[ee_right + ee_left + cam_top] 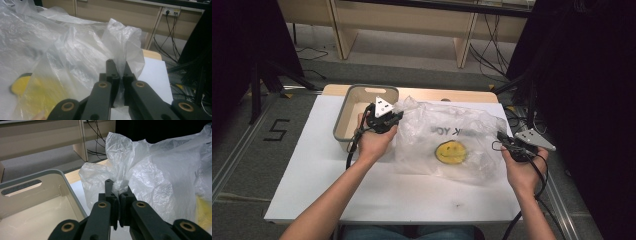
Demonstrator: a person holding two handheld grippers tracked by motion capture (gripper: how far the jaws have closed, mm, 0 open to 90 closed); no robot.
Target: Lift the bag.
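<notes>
L tongs point(119, 191) pinching plastic bag point(447, 140), R tongs point(119, 72) too

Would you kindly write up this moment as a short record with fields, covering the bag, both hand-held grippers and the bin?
item: clear plastic bag with a yellow smiley face, lying on the white table
left hand-held gripper: shut on a bunched corner of the bag
right hand-held gripper: shut on the bag's opposite edge
bin: grey, beside the bag's left end
bag state: spread between the two grippers
</notes>
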